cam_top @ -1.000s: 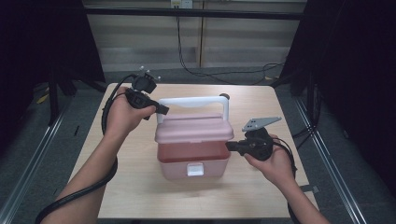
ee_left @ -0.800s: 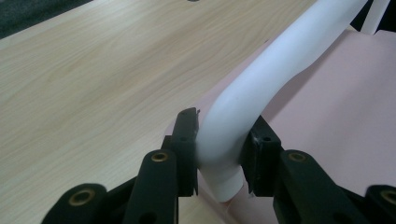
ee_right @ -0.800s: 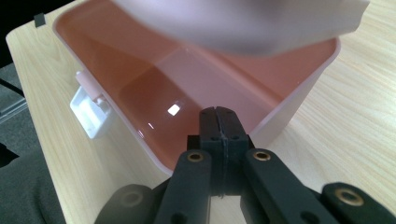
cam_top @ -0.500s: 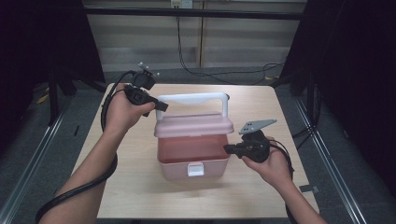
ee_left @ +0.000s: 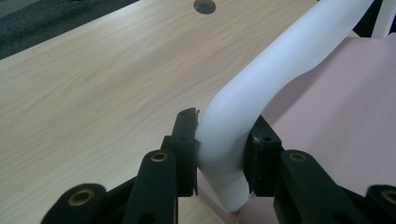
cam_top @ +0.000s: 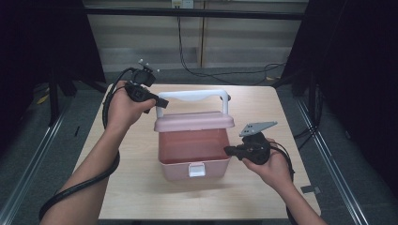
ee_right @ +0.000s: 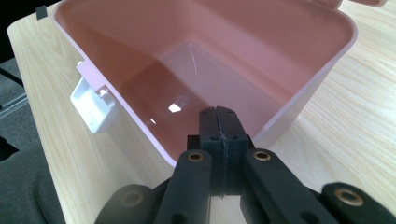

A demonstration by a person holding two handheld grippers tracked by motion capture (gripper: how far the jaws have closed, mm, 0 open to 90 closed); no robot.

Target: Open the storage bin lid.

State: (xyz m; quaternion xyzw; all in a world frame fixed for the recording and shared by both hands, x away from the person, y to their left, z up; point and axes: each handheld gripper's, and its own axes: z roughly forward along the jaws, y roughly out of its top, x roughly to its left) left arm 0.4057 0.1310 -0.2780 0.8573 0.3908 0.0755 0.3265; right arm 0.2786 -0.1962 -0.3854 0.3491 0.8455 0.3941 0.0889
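Pink box (cam_top: pixel 195 150) mid-worktop (cam_top: pixel 126 187), latch (cam_top: pixel 196 169) facing person. Left gripper (ee_left: pixel 219 154) jaws clamped on white handle (cam_top: pixel 192 97) at its left bend; handle's long axis runs left-right across box. Lid (cam_top: pixel 195 122) tilted up on far hinge. Right gripper (ee_right: pixel 218 135) jaws together, pressed at box's right rim, bracing it. Versus earlier frame: lid higher, box interior more exposed; right hand unmoved. Next move likely swings lid further back.

The left gripper (ee_left: pixel 219 154) reaches in from the far left, its jaws clamped on something held between the pads. Well apart, nearer the person on the right, the right gripper (ee_right: pixel 217 123) has its jaws pressed together, holding nothing.
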